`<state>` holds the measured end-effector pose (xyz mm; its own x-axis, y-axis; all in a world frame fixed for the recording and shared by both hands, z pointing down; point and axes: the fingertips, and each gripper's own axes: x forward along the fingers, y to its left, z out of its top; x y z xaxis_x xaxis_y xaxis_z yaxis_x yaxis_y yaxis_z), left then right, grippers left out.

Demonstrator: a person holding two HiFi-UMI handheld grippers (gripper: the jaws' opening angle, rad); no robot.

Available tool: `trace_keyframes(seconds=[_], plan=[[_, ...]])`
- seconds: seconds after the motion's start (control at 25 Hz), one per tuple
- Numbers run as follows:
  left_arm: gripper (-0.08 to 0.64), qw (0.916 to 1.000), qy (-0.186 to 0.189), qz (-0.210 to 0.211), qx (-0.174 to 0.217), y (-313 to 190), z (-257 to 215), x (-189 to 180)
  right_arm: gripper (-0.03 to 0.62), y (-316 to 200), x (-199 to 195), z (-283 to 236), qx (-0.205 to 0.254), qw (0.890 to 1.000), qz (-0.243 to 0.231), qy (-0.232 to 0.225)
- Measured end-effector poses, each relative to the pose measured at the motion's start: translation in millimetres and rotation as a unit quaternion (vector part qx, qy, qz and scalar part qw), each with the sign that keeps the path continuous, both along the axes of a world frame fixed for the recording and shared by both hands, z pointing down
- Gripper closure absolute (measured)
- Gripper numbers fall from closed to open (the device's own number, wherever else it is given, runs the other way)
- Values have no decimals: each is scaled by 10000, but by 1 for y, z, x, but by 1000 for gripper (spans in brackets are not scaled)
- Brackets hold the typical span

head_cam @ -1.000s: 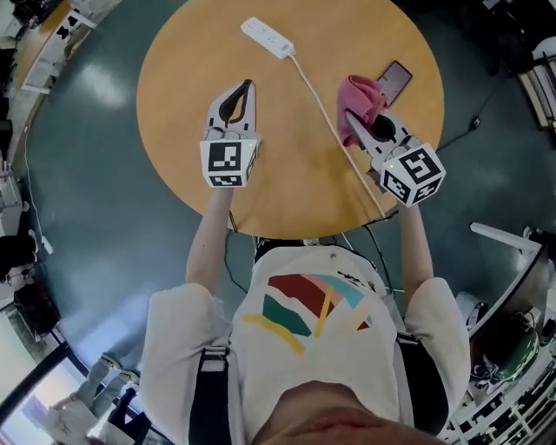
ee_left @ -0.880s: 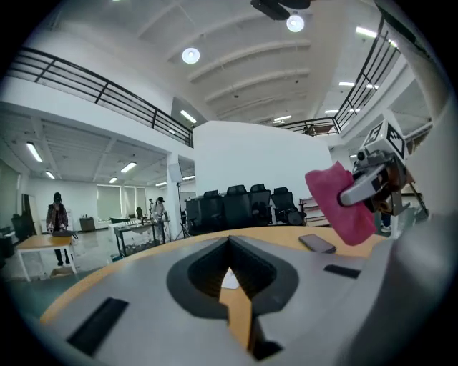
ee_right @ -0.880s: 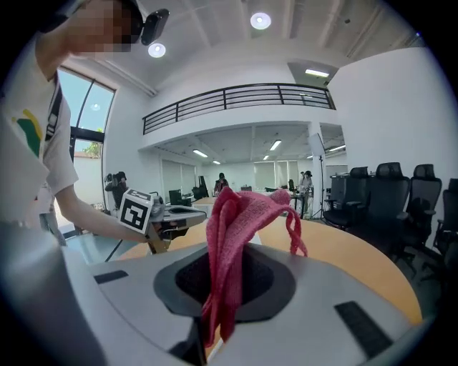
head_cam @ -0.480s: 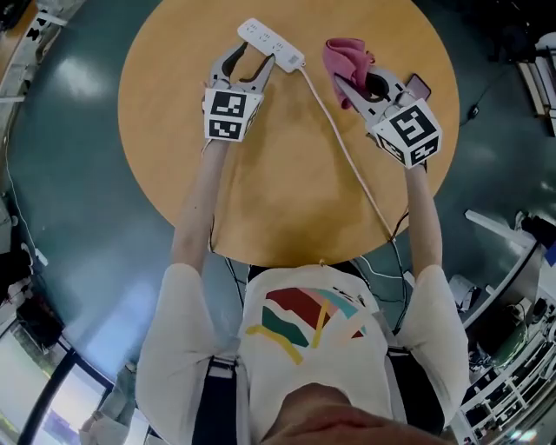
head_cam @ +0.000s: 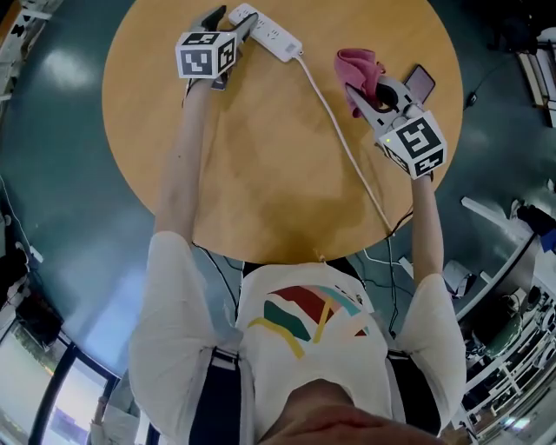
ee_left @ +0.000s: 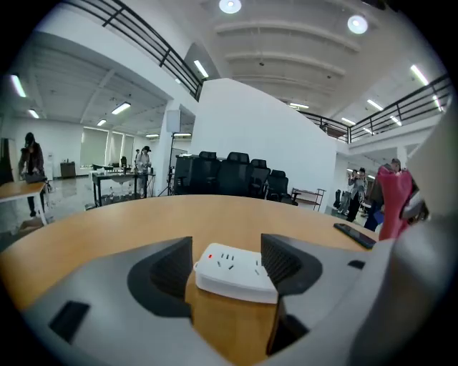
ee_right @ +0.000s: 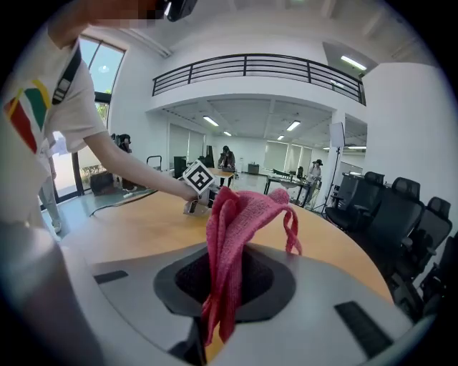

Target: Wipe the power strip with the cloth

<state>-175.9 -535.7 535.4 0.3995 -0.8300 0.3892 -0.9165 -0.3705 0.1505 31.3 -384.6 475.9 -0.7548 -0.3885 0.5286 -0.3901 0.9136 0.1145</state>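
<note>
A round wooden tabletop (head_cam: pixel 261 191) is seen from above, and the strip (head_cam: pixel 271 36) is laid flat on its far side, well away from the person's edge. A white cord (head_cam: pixel 343 143) is run from the strip's right end back across the wood to the near rim.

The right claw (head_cam: pixel 358 91) is held to the right of the strip and somewhat nearer than it, across the cord. Its jaws are clamped on the cloth (head_cam: pixel 358 65), a pink one gathered into a bunch. In the right gripper view the cloth (ee_right: pixel 240 221) is seen pinched inside that claw (ee_right: pixel 229 275), with folds standing past the tips and a tail hanging below. The cloth is kept apart from the strip.

A dark phone (head_cam: pixel 420 83) is laid further right of the strip, just beside the right claw.

The left claw (head_cam: pixel 230 19) is placed at the strip's left end. In the left gripper view its jaws (ee_left: pixel 227 250) are seen opening, one on either side of the strip (ee_left: pixel 232 268), whose sockets are turned upward and whose small red light is lit. Black chairs (ee_left: pixel 229 171) are lined up far beyond the strip.
</note>
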Motion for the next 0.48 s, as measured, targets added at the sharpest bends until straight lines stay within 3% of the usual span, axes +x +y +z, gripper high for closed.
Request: trace_keyframes(seconds=[0.12, 0.24, 0.48], plan=[[235, 9994, 218, -46, -256, -6, 9, 5, 552, 6, 4, 9, 97, 9998, -26, 183], [235, 9989, 264, -152, -367, -8, 14, 2, 552, 11, 1, 8, -57, 9999, -37, -76], [235, 9982, -437, 150, -382, -6, 22, 13, 552, 8, 5, 8, -131, 9998, -32, -156]])
